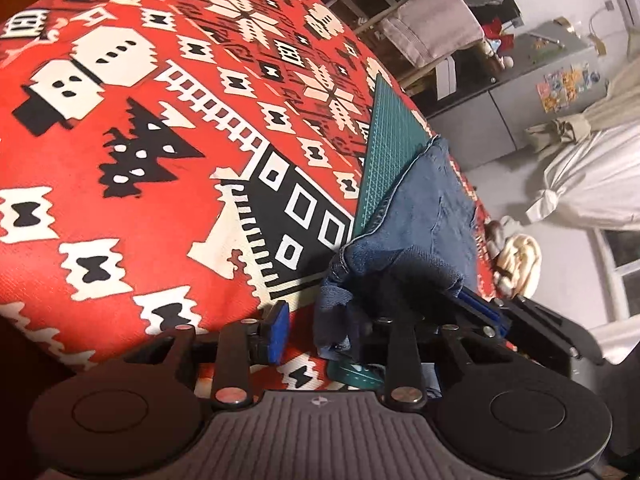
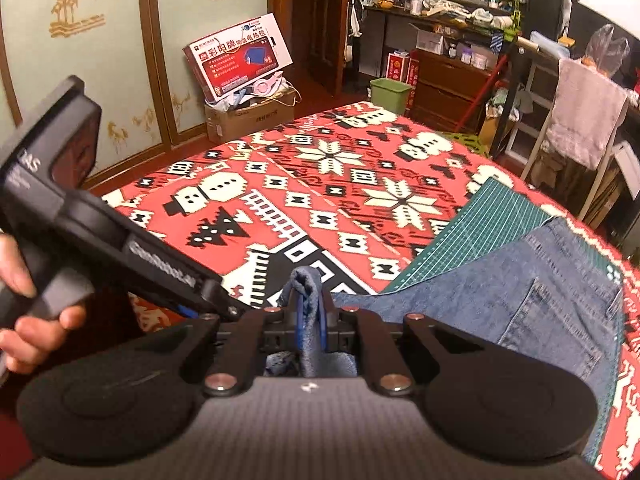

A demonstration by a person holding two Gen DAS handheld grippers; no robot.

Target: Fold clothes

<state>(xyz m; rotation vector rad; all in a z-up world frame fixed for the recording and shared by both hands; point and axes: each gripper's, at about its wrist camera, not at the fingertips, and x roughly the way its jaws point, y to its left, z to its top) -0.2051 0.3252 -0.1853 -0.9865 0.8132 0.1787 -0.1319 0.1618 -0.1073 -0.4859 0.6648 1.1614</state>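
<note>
Blue denim jeans [image 2: 540, 300] lie at the right side of a red patterned cloth [image 2: 320, 184], partly over a green cutting mat [image 2: 480, 232]. My right gripper [image 2: 310, 300] is shut on a folded edge of the jeans, which sticks up between its blue pads. In the left wrist view the jeans [image 1: 420, 208] bunch up just ahead of my left gripper [image 1: 320, 332]. It stands open, its left pad [image 1: 280, 332] clear of the cloth, its right finger hidden behind denim. A hand [image 2: 24, 320] holds the left tool close beside the right one.
The red cloth [image 1: 160, 200] spreads wide to the left and ahead. The mat [image 1: 380, 148] runs along the jeans. Beyond the far edge stand a green bin [image 2: 390, 88], cardboard boxes [image 2: 248, 116], and a chair with a towel [image 2: 584, 120]. A grey cabinet [image 1: 540, 92] stands off the right edge.
</note>
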